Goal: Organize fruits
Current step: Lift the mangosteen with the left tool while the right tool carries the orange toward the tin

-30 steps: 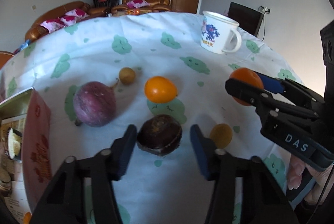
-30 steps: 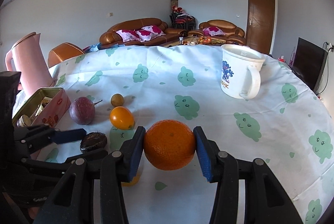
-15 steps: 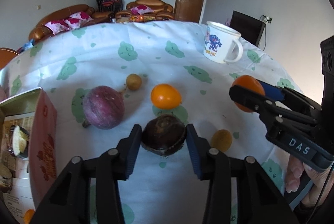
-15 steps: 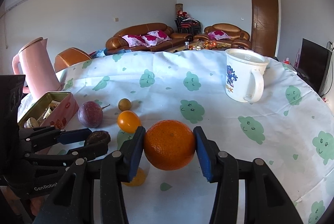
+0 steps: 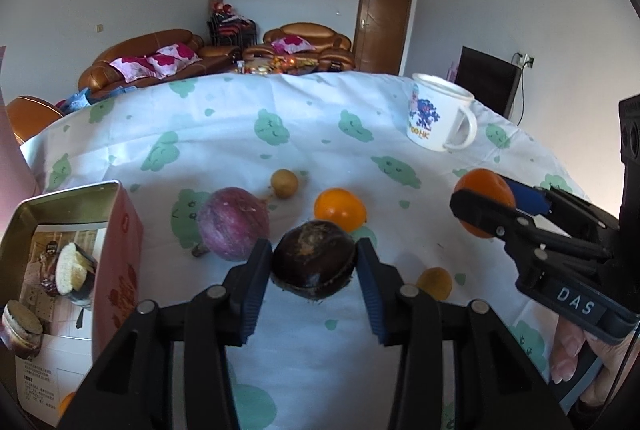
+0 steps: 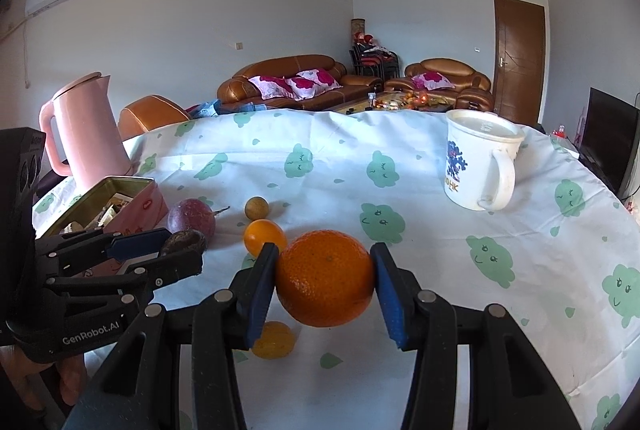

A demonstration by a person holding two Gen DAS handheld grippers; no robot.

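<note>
We have a fruit in each gripper. The left gripper (image 5: pixel 314 268) is closed on the dark fruit (image 5: pixel 315 264), pads pressing its two sides across the middle, near the front of the table (image 5: pixel 248 149). The right gripper (image 6: pixel 324 284) is clamped on the orange (image 6: pixel 325 278) the same way, across its widest part, just right of the left one.

We judge the dark fruit light, with a wrinkled, leathery shell that may dent if squeezed hard; its rough skin should grip well, and the widest girth is the right place to hold it. The orange looks firm, round and a bit heavier; its pebbled peel gives friction, but a round body can roll out of two flat pads, so we want the pads centred on it, as they are.

On the cloth lie the purple fruit (image 5: pixel 233 224), the small brown one (image 5: pixel 284 183), the small orange fruit (image 5: pixel 340 209) and a yellow one (image 5: pixel 435 282) near the front. The tin (image 5: pixel 64 197) stands at the left, the mug (image 5: pixel 438 119) far right.

A second ago the left jaws stood apart on either side of the dark fruit; they have just been closing and now pinch it. The right grip on the orange is unchanged.
</note>
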